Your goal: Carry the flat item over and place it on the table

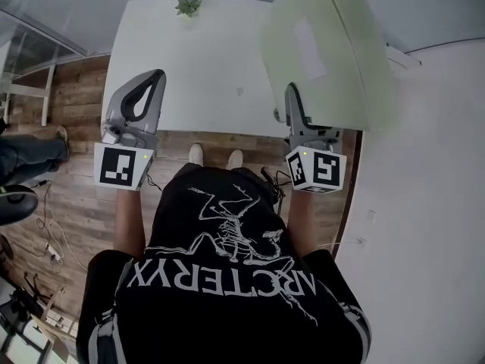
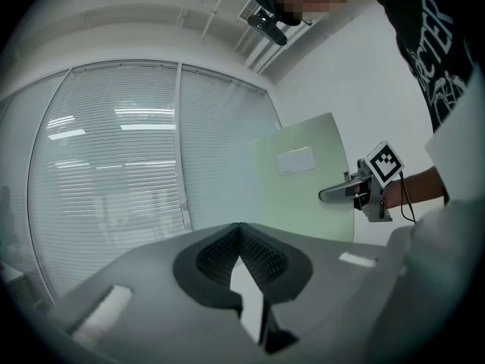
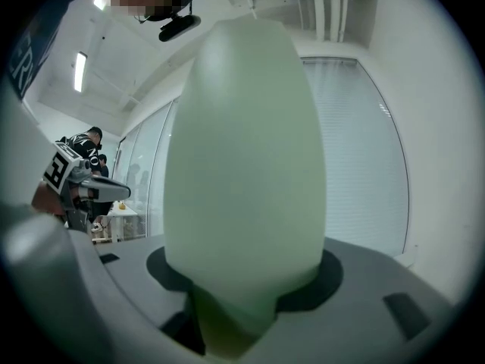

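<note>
Pale green flat board (image 1: pixel 326 44), clamped in the right gripper (image 1: pixel 292 91), covers the 3 o'clock side of the white table (image 1: pixel 204 74); left gripper (image 1: pixel 158 76) clenched, empty; small potted plant (image 1: pixel 189 6) at 12 o'clock.

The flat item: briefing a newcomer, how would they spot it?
Start at the white table. At its right edge, the right gripper clamps a pale green sheet. Only it is large and flat, bearing a white label.
</note>
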Action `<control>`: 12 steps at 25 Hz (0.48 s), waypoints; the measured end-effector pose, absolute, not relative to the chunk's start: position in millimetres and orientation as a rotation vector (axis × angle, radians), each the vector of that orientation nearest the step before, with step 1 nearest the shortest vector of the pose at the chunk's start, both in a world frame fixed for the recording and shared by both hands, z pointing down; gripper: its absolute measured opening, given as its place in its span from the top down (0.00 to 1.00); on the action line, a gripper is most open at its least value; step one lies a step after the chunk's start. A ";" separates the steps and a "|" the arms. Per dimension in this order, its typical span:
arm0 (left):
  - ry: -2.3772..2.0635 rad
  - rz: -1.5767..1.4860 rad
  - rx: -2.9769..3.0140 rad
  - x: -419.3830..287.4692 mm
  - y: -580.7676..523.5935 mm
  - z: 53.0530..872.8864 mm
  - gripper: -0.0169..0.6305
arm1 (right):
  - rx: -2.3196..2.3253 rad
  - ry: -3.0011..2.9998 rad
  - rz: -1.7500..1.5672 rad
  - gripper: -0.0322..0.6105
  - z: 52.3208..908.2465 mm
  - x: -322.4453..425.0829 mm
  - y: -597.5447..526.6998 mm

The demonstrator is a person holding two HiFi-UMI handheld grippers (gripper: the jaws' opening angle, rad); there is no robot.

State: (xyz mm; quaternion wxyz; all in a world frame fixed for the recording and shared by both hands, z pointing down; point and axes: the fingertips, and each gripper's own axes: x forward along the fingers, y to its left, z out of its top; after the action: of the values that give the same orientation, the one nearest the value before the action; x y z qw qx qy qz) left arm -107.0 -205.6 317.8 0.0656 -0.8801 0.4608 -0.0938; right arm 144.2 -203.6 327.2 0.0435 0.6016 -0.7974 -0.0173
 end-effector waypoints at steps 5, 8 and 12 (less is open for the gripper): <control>1.410 -0.290 -2.659 -108.4 -214.8 323.3 0.96 | 1.831 -2.430 -0.020 0.54 347.7 145.9 -223.0; 1.385 -0.308 -2.675 -105.8 -218.3 328.8 0.96 | 1.842 -2.433 0.007 0.54 363.9 147.4 -232.7; 1.373 -0.299 -2.709 -101.1 -218.9 330.8 0.96 | 1.840 -2.371 0.044 0.54 405.7 148.2 -242.4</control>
State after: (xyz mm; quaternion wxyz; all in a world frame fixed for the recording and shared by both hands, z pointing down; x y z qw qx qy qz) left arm -101.1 -218.9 330.8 0.0448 -0.8869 0.4493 -0.0979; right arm 148.2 -242.4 405.7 0.0701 0.6116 -0.7879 0.0146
